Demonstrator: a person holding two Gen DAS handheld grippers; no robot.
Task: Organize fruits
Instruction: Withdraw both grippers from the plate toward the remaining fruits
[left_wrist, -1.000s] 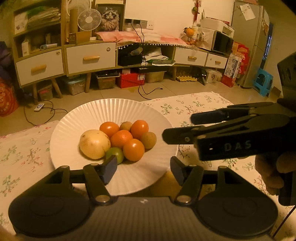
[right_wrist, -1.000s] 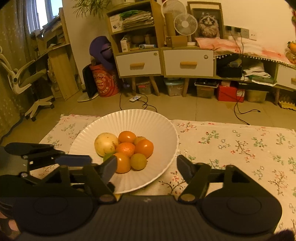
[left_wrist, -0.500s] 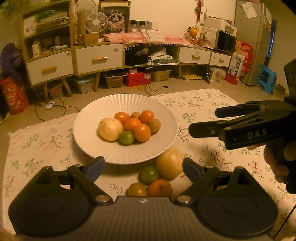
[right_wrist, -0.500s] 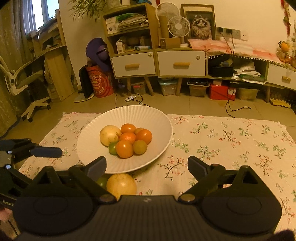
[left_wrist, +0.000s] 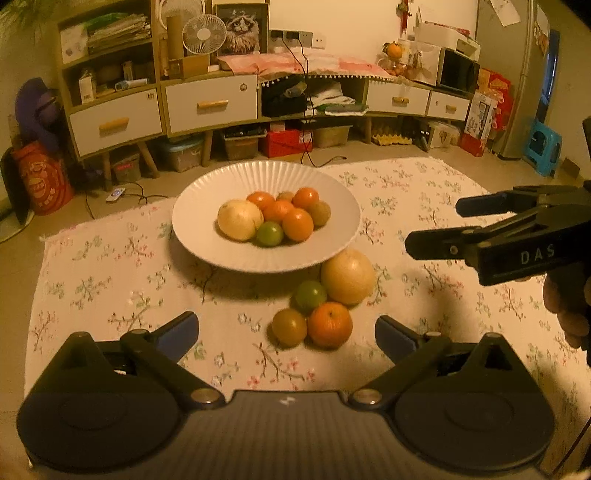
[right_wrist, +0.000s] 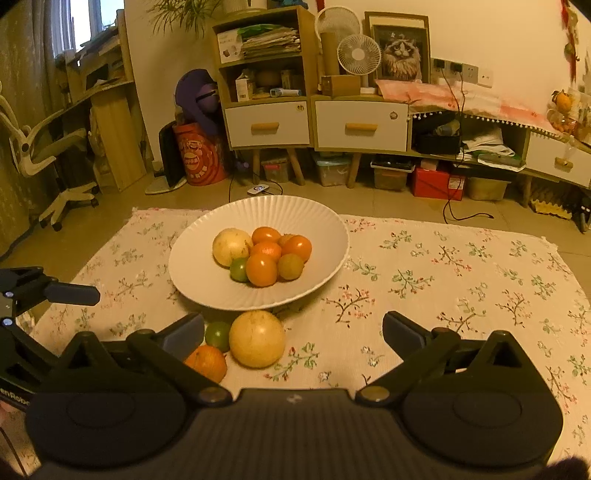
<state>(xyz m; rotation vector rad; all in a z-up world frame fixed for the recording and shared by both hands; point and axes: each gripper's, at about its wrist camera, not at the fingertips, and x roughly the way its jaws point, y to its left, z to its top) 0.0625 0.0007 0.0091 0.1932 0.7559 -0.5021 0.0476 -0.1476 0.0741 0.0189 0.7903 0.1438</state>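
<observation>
nearest me, both claws have backed off from the plate (left_wrist: 207, 254) and are still spreading wide: left gripper (left_wrist: 286, 334) and right gripper (right_wrist: 293, 330) each hold nothing. just past them, four loose fruits now show on the cloth (left_wrist: 110, 273): an orange (left_wrist: 330, 325), two green ones and a big pale fruit (left_wrist: 347, 276). beyond, the plate carries its pile. those four look left to gather.

Dim amber indoor light, soft shadows, strong fisheye bending, slight blur.
</observation>
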